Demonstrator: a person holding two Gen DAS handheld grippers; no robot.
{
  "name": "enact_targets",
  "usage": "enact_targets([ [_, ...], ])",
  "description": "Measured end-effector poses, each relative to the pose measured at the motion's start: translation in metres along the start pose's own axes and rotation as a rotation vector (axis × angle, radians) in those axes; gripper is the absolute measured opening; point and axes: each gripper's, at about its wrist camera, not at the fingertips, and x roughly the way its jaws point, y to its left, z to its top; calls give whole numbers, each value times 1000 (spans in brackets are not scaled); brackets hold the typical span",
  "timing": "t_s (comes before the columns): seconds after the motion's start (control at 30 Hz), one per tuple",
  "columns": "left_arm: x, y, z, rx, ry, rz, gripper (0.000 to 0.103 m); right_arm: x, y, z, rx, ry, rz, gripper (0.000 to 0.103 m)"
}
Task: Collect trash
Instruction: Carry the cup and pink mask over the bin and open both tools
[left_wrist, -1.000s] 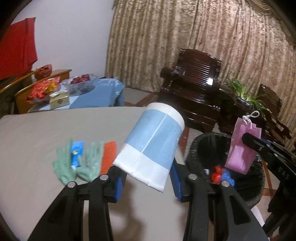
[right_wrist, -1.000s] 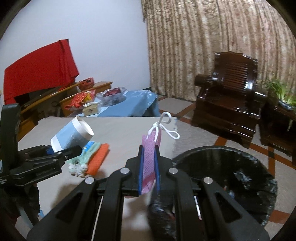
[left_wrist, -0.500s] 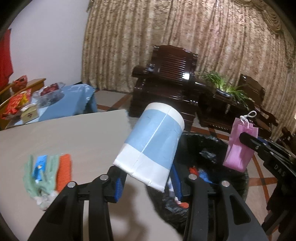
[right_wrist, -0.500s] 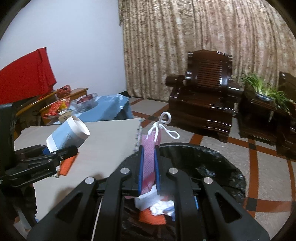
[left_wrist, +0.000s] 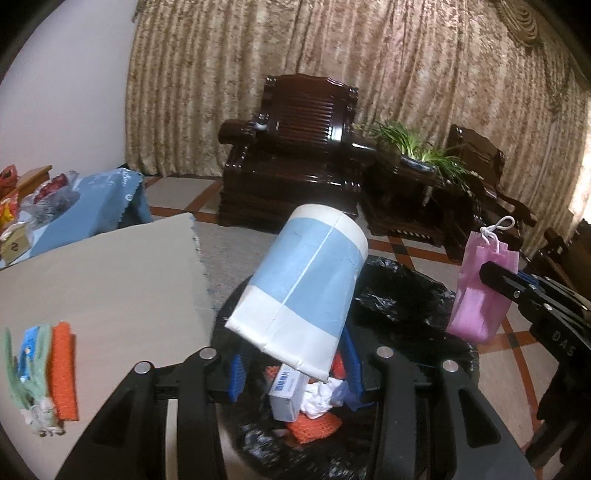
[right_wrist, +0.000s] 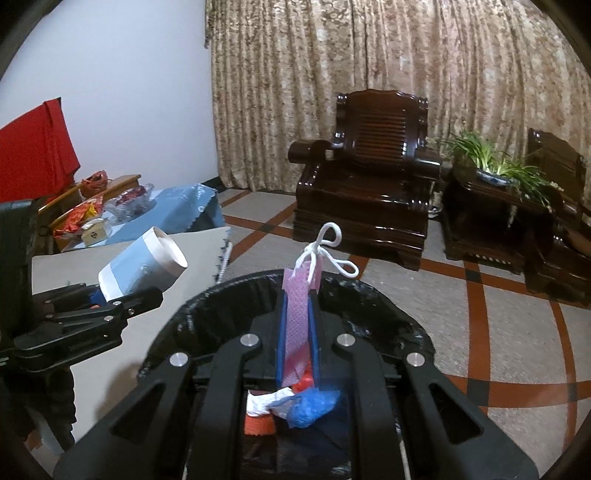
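Letters "DAS" on right gripper

A blue-and-white paper cup, tilted with its open mouth far and up, sits clamped above the black-lined trash bin. A pink mesh pouch with a white looped cord hangs upright over the bin's right side. Inside lie a small box, crumpled white paper, orange netting and a blue wad.

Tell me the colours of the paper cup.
Light blue band, white ends on the paper cup; left wrist view.
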Motion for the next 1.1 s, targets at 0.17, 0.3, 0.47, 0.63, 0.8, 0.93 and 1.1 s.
enact_targets([
  [0.17,20,-8,-3,-2,32,-11,42,6,-14,-6,23,15,-14,10],
  [0.3,31,-12,-5,6,39,-9,42,14,-23,-13,41,30,-17,10],
  [0.47,40,-16,-3,8,44,-8,43,23,-29,-14,39,42,-18,10],
  [0.63,51,-21,-1,14,56,-13,43,36,-34,-16,41,62,-28,10],
  [0.8,59,-24,-1,15,73,-32,50,46,-40,-22,41,83,-37,14],
  [0.93,61,-21,-3,-5,87,-59,68,53,-42,-29,33,119,-47,47],
  [1.1,55,-13,-7,-13,91,-57,83,49,-39,-38,26,129,-72,82],
])
